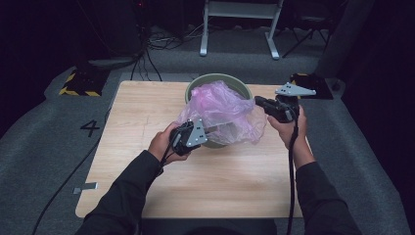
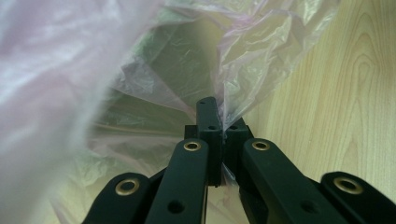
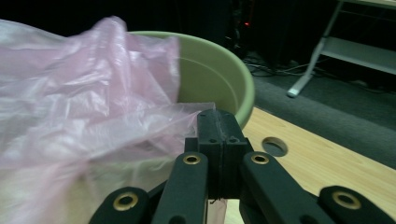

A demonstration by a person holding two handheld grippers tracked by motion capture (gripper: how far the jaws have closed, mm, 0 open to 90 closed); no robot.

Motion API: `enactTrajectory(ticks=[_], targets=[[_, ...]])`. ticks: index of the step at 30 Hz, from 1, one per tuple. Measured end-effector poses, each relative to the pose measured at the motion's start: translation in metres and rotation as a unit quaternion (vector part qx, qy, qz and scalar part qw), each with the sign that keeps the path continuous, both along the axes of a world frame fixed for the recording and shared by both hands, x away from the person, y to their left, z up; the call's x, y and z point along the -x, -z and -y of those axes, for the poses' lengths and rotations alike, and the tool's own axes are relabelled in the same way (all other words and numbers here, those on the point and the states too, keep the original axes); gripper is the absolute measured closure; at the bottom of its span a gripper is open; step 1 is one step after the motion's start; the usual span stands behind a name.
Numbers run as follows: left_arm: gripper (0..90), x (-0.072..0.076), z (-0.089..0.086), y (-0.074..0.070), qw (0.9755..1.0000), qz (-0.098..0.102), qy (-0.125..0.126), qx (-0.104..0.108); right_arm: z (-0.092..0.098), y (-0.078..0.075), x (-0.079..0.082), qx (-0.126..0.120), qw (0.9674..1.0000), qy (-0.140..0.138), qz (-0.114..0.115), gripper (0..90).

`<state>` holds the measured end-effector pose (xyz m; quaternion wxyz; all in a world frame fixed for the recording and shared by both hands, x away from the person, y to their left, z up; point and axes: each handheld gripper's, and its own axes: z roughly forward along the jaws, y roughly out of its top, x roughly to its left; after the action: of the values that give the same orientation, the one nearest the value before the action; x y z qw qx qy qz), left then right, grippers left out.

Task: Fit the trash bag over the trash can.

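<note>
A pale green round bin (image 1: pixel 215 77) stands at the far middle of the wooden table (image 1: pixel 220 186), with a thin pink translucent plastic bag (image 1: pixel 220 105) draped loosely over its mouth and front. My left gripper (image 1: pixel 218 129) reaches in from the bin's near left side. In the left gripper view its jaws (image 2: pixel 219 122) are shut, pinching a fold of the bag (image 2: pixel 261 51) beside the bin wall (image 2: pixel 187 60). My right gripper (image 1: pixel 256 100) is at the bin's right side. There too the jaws (image 3: pixel 218 122) are shut on the bag's edge (image 3: pixel 70 93), just in front of the bin's rim (image 3: pixel 243 84).
The table top (image 3: pixel 327 163) has a small round hole (image 3: pixel 274 146) near the right gripper. Behind the table stand a white desk frame (image 1: pixel 240 29) and floor cables (image 1: pixel 147 58). A yellow-and-black striped block (image 1: pixel 78 83) lies off the far left corner.
</note>
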<state>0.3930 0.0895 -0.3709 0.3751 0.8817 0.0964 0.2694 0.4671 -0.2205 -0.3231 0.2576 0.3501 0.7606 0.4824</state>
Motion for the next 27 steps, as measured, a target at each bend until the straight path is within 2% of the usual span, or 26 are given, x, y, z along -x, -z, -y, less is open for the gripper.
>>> enactTrajectory(ticks=[3,7,13,15,17,20,22,24,25,27], targets=[[89.8,-0.001,-0.004,0.003,1.0,-0.002,-0.001,0.0,-0.001,0.002,-0.006,-0.001,1.0,0.009,0.0,90.0],[89.4,-0.002,-0.012,0.006,0.9999,-0.01,-0.003,0.012,0.001,0.006,-0.013,-0.003,0.9998,0.02,0.0,90.0],[86.9,0.0,-0.025,0.009,0.9996,-0.015,-0.008,0.022,0.006,0.01,-0.019,-0.014,0.9996,0.025,0.001,90.0],[85.1,0.0,-0.029,0.01,0.9992,-0.022,-0.008,0.033,0.006,0.01,-0.02,-0.015,0.9996,0.023,0.002,90.0],[76.9,0.001,-0.033,0.009,0.9985,-0.025,-0.005,0.048,0.006,0.01,-0.021,-0.017,0.9996,0.023,0.002,90.0],[50.7,0.008,-0.038,0.004,0.9962,-0.021,-0.015,0.083,0.004,0.01,-0.02,-0.017,0.9997,0.019,0.001,90.0],[37.0,0.015,-0.041,0.0,0.9943,-0.019,-0.002,0.105,0.004,0.009,-0.019,-0.015,0.9997,0.017,0.004,90.0],[29.0,0.025,-0.044,-0.004,0.9921,-0.018,0.011,0.124,0.003,0.008,-0.018,-0.016,0.9997,0.017,0.002,90.0],[26.3,0.028,-0.045,-0.005,0.9917,-0.019,0.017,0.126,0.003,0.008,-0.018,-0.015,0.9997,0.017,0.004,90.0],[24.5,0.038,-0.049,-0.009,0.9895,-0.026,0.035,0.138,0.003,0.007,-0.017,-0.014,0.9997,0.018,0.005,90.0]])
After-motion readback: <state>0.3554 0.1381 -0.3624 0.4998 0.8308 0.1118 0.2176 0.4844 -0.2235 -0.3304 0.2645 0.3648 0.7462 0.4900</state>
